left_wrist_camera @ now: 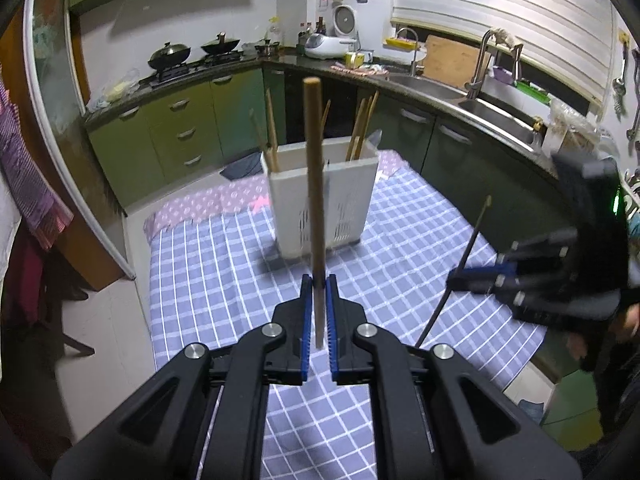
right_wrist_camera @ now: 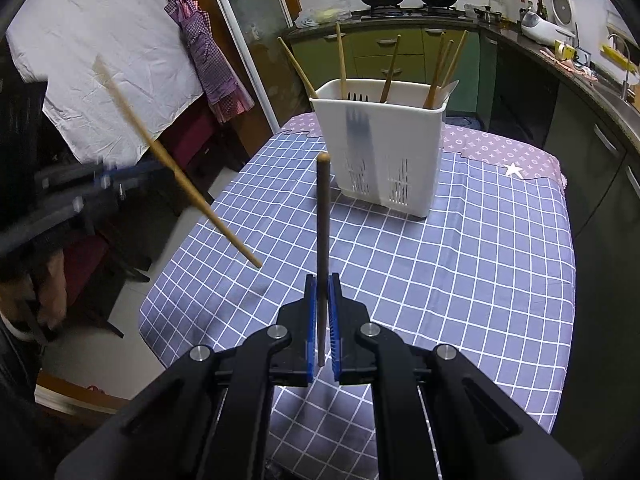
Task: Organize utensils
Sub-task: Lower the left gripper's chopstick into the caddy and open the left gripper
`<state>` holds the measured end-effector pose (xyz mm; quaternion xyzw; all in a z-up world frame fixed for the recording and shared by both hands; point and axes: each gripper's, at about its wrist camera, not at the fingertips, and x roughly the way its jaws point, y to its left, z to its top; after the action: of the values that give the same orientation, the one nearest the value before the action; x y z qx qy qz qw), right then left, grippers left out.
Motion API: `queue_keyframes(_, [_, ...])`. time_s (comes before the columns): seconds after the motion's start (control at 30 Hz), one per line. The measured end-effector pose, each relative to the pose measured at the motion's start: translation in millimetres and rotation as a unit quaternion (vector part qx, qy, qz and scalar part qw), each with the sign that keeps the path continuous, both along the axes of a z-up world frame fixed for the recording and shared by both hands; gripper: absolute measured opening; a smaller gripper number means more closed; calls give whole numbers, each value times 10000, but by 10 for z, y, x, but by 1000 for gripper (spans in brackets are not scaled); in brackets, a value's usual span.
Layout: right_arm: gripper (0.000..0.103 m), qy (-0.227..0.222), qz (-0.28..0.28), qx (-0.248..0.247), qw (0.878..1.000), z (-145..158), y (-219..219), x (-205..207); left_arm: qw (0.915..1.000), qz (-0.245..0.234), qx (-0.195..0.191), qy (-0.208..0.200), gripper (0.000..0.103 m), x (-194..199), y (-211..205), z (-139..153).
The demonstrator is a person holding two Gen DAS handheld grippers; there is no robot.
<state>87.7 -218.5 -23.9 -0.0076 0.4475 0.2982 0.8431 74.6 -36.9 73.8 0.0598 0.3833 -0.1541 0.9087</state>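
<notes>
Two grippers, each pinching one utensil upright between pressed jaws: left gripper (left_wrist_camera: 319,292) holds a light wooden chopstick (left_wrist_camera: 314,184), right gripper (right_wrist_camera: 322,292) a dark chopstick (right_wrist_camera: 323,232) (white utensil basket (right_wrist_camera: 384,152) beyond).

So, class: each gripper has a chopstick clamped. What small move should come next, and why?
Probably carry the left gripper forward until its light wooden chopstick is above the white holder, then lower it in. The right gripper holds a dark chopstick; the holder's open top already has others standing in it.
</notes>
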Motion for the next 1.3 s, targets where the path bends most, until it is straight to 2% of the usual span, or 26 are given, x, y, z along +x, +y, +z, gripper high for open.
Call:
queue_keyframes(0.2, [7, 15, 48, 21, 10000, -12, -19, -17, 9998, -54, -19, -191, 7, 240, -94, 374])
queue_keyframes(0.53, [7, 72, 73, 94, 9999, -50, -37, -4, 9992, 17, -304, -273, 7, 857, -189, 877])
queue_keyframes(0.8, [7, 98, 59, 133, 9998, -61, -84, 4, 9971, 162, -192, -721, 7, 1218, -301, 1141])
queue_keyframes(0.97, [7, 94, 64, 141, 9998, -61, -94, -17, 9974, 228, -34, -683, 7, 1453, -390, 1037])
queue_keyframes(1.3, [7, 91, 51, 174, 9998, -61, -104, -46, 9989, 384, 79, -252, 8, 1770, -401, 410])
